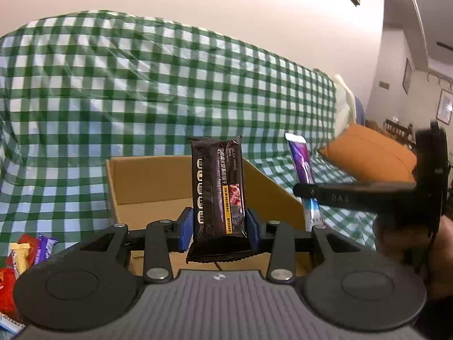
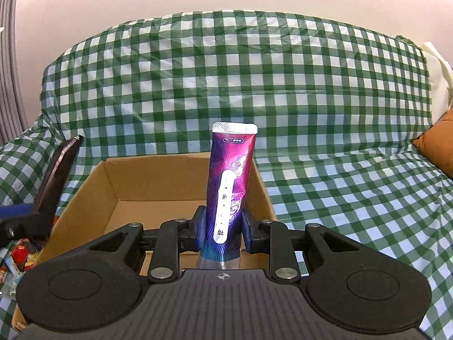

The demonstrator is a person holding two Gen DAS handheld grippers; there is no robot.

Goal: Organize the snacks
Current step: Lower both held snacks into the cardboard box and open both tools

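Observation:
My left gripper (image 1: 219,226) is shut on a black snack pack (image 1: 216,187) and holds it upright over the near edge of an open cardboard box (image 1: 147,181). My right gripper (image 2: 220,228) is shut on a purple snack pouch (image 2: 230,187), also upright over the box (image 2: 158,181). The purple pouch (image 1: 304,170) and the right gripper's body show at the right of the left wrist view. The black pack (image 2: 58,175) shows edge-on at the left of the right wrist view. The part of the box floor that shows is bare.
The box sits on a sofa covered with green-and-white checked cloth (image 2: 325,113). Several loose snack packs (image 1: 25,257) lie left of the box, also in the right wrist view (image 2: 17,257). An orange cushion (image 1: 368,153) lies to the right.

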